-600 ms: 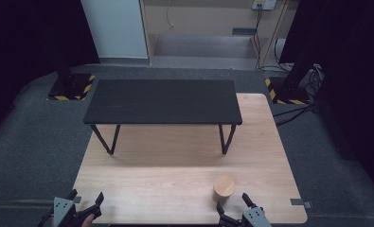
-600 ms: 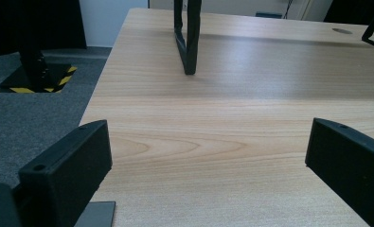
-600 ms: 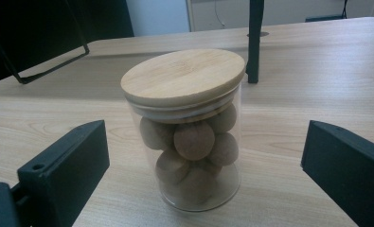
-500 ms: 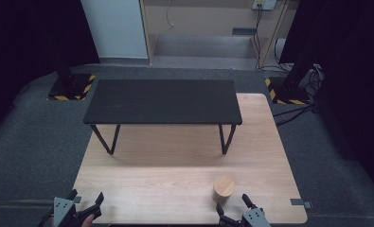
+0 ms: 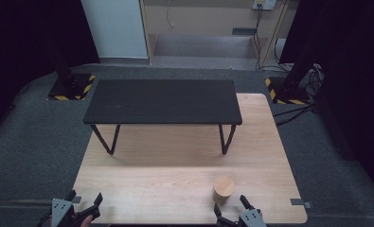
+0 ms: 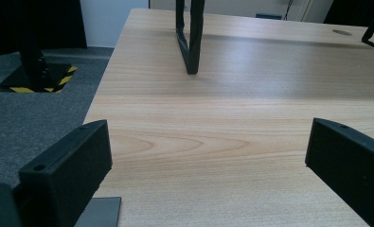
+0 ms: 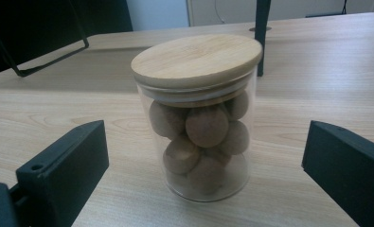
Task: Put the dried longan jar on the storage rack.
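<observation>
A clear glass jar with a flat wooden lid stands upright on the pale wooden table, toward 5 o'clock of its surface in the high view and close to the near edge. It is packed with round brown balls, and the lid sits level on the rim, so it looks closed. The right hand-held gripper waits at the near edge, just at 6 o'clock of the jar, its 2 black jaws spread wide with nothing between them; in the right gripper view the jar stands centred in the gap, which suggests the gripper is lined up for a grasp around the glass body. The left hand-held gripper sits near the table's 7 o'clock corner, well apart from the jar, its jaws also parted and empty, facing bare wood as if parked until needed. A low black bench on thin metal legs stands across the far half of the table, toward 12 o'clock, its top bare; it may be a place to set the jar.
</observation>
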Demonstrator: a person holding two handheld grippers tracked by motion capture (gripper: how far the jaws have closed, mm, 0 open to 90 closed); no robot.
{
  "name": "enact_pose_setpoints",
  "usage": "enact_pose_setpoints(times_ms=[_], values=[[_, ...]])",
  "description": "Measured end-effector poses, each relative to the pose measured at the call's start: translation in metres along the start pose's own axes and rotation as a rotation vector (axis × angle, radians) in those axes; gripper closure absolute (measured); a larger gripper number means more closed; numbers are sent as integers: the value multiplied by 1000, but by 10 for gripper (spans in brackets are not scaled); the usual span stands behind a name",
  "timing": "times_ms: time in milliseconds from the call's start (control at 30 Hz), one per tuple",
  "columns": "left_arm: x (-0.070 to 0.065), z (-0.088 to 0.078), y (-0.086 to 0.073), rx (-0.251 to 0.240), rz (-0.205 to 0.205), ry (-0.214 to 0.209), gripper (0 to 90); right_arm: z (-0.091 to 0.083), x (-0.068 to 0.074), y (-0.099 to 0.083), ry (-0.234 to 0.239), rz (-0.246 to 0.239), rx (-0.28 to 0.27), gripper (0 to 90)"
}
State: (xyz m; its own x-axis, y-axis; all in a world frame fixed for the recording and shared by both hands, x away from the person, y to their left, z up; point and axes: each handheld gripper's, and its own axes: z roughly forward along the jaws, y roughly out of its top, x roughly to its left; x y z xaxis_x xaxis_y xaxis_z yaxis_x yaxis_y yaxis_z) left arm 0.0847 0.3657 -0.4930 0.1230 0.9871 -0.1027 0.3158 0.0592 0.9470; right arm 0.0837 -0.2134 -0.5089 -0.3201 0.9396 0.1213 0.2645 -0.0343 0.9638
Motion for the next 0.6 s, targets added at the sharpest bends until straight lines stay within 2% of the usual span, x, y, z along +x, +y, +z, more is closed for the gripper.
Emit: enact_pose_setpoints(times_ms=[233, 600], values=[[1, 0, 1, -1, -1, -5, 0, 14, 6, 4, 9, -13, 11, 16], [4, 0, 0, -2, -7, -3, 1, 24, 11, 7, -6, -4, 13, 17]])
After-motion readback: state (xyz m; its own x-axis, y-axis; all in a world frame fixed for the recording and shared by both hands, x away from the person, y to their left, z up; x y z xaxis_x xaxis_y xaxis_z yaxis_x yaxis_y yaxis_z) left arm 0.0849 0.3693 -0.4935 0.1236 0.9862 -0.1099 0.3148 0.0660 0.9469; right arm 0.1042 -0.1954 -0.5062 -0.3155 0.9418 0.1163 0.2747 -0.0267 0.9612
